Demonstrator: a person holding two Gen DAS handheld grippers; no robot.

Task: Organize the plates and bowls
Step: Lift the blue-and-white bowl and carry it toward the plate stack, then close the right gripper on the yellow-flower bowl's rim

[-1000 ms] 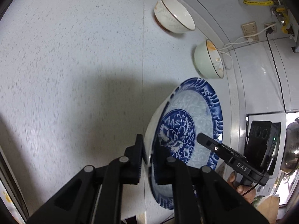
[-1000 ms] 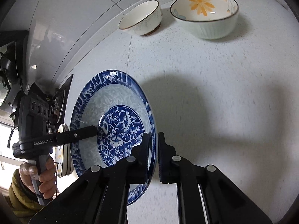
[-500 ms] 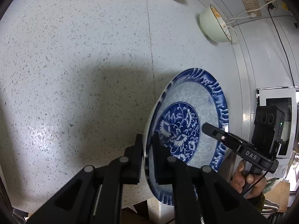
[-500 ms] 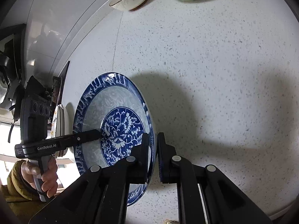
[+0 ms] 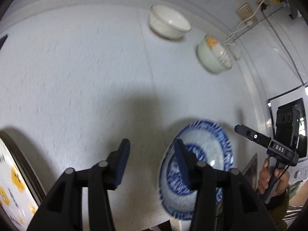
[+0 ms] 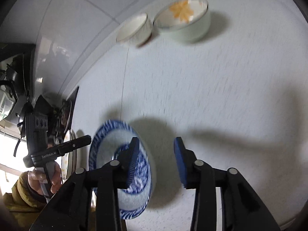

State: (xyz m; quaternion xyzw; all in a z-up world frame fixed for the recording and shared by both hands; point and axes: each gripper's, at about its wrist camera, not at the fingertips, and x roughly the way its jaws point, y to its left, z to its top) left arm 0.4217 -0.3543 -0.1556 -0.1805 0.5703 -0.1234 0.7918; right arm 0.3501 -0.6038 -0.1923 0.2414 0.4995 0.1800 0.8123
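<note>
Both grippers — left gripper (image 5: 151, 151), right gripper (image 6: 156, 150) — have let go and stand wide open, empty, with the blue-and-white plate (image 5: 204, 154) resting on the near countertop (image 5: 77, 77) — back straight off without clipping its rim.

White letters "DAS" stand on the top of the black handheld right gripper (image 5: 238, 130), seen from the left wrist camera, on the block just behind its finger. White lettering "GenRobot.AI" runs along the side of the black handheld left gripper (image 6: 87, 139), seen from the right wrist camera; it is small and slightly blurred. Dark marks on the white panel with yellow round faces (image 5: 13, 184) at the left edge are cut off and cannot be read.
</note>
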